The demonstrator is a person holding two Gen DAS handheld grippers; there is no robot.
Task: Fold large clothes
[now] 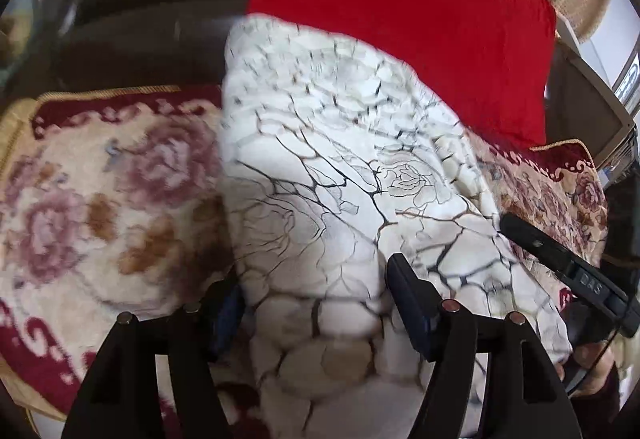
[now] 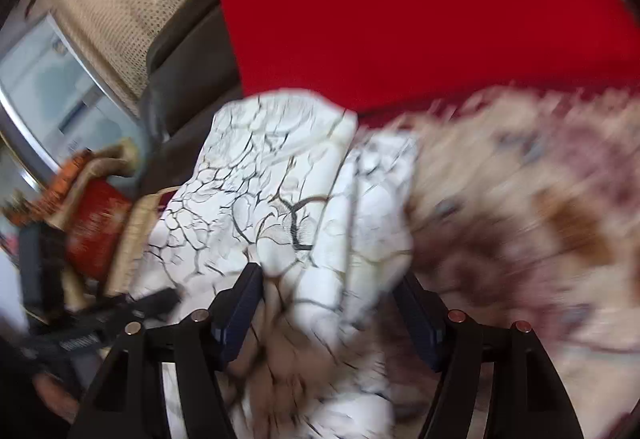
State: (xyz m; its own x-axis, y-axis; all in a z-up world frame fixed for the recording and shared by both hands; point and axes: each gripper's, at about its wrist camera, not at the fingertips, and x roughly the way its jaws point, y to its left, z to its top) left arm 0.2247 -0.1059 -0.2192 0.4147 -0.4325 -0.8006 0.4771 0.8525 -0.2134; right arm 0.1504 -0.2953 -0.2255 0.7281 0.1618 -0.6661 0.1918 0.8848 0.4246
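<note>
The garment (image 1: 340, 167) is a white cloth printed with thin black and tan branching lines and outlined roses. It lies bunched in a thick, rounded heap, not flat, with soft folds running across it. Its near part sits low in the left wrist view, its far edge rising against a red cushion (image 1: 400, 19). The heap rests on a floral cover (image 1: 100, 199) of cream, pink and dark red. In the right wrist view the garment (image 2: 280, 207) shows a long fold down its middle; its near part is blurred.

soft printed cloth garment (image 1: 344, 175); plush floral cover (image 1: 100, 199).
</note>
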